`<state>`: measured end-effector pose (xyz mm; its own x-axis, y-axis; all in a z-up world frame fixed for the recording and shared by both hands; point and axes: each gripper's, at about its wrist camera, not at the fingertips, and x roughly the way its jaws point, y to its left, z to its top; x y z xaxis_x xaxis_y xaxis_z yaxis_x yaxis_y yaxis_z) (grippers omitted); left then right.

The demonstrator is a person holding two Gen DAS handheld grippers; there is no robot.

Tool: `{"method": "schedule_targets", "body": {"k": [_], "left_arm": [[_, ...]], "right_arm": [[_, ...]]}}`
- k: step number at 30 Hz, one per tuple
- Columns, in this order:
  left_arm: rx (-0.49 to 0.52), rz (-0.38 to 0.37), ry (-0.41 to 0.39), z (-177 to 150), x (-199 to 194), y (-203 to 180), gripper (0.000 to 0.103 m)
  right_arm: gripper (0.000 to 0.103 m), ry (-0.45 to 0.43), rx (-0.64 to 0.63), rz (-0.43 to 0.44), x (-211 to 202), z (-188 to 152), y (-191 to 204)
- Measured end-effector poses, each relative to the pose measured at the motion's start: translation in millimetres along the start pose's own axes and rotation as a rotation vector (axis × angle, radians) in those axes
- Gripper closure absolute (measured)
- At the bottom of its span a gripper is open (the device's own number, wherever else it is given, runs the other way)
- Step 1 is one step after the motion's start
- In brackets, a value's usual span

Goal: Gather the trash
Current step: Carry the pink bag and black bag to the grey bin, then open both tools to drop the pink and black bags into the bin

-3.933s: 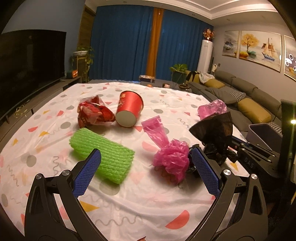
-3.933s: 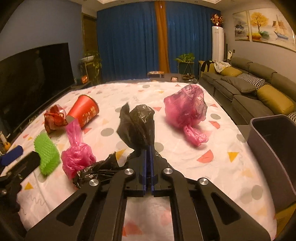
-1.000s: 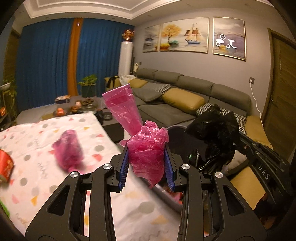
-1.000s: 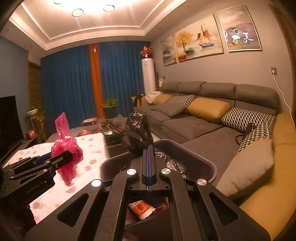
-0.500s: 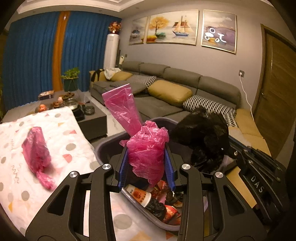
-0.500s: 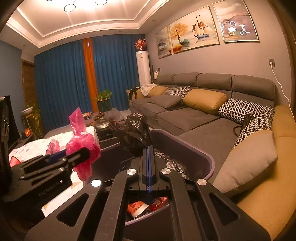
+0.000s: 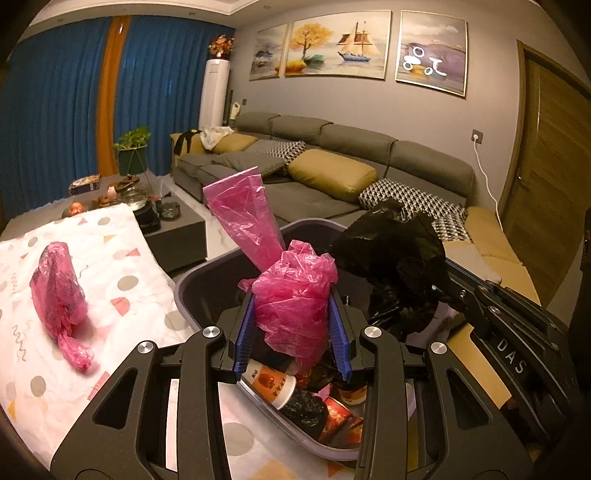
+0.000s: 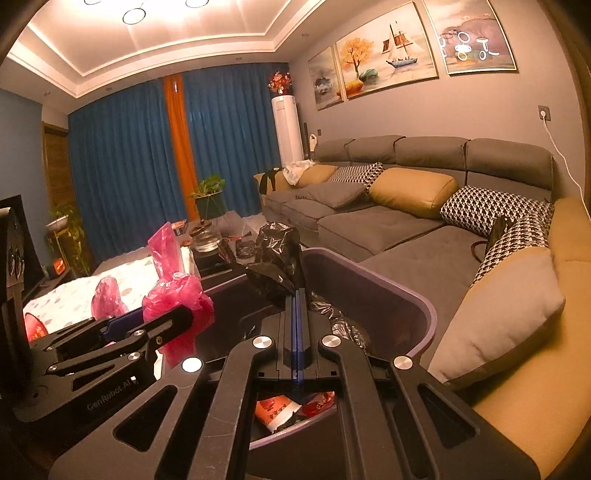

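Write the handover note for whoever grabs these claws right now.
Left claw: shut on the pink bag, held above the grey bin.
Right claw: shut on the black bag, also over the bin.
Done: a cup and wrappers already lie in the bin.
Left: release both bags into it, then fetch the second pink bag from the patterned tablecloth; a red item at the edge of the right wrist view may remain too.

Dim, warm light from glaring recessed ceiling lights [image 8: 135,14]; sharp frames, strong fisheye bending, dark vignetted corners.
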<state>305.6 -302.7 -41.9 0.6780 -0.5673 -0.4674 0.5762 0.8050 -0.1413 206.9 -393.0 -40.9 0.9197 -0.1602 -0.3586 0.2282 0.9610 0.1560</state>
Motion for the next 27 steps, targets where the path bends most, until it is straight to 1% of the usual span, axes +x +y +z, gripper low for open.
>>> {"method": "schedule_targets", "body": {"k": [7,10,12,13,14,15,16,17,19,22,24,25,26,27], "left_arm": [[-0.012,-0.016,0.010,-2,5,3,0.068],[-0.015,-0.026,0.010,-3,5,3,0.066],[-0.012,-0.024,0.012,-4,5,4,0.063],[-0.013,-0.026,0.014,-4,5,5,0.058],[-0.016,-0.028,0.015,-4,5,6,0.049],[-0.024,-0.024,0.013,-5,4,10,0.043],[-0.030,-0.027,0.008,-5,2,12,0.038],[-0.031,-0.028,0.005,-5,1,12,0.036],[-0.036,-0.015,0.004,-7,0,15,0.030],[-0.040,0.005,0.008,-10,-4,18,0.027],[-0.041,0.026,0.006,-12,-9,21,0.023],[-0.044,0.042,0.003,-13,-12,22,0.019],[-0.050,0.062,-0.006,-15,-19,24,0.015],[-0.055,0.075,-0.013,-16,-23,26,0.013]], "right_arm": [[0.102,0.015,0.013,0.021,5,2,-4],[0.102,0.021,0.014,0.027,8,3,-6],[0.099,0.023,0.018,0.030,9,3,-9],[0.093,0.024,0.019,0.032,10,2,-10],[0.086,0.020,0.021,0.030,9,1,-10],[0.081,0.015,0.022,0.025,9,2,-11],[0.074,0.008,0.025,0.022,8,1,-12],[0.072,0.005,0.028,0.020,8,0,-13],[0.072,0.003,0.033,0.016,7,0,-16],[0.071,0.004,0.042,0.005,5,-2,-19],[0.063,0.000,0.042,0.000,2,-2,-17],[0.053,-0.009,0.039,-0.008,-1,-3,-16],[0.048,-0.022,0.035,-0.015,-5,-3,-14],[0.046,-0.029,0.030,-0.017,-8,-4,-12]]}}
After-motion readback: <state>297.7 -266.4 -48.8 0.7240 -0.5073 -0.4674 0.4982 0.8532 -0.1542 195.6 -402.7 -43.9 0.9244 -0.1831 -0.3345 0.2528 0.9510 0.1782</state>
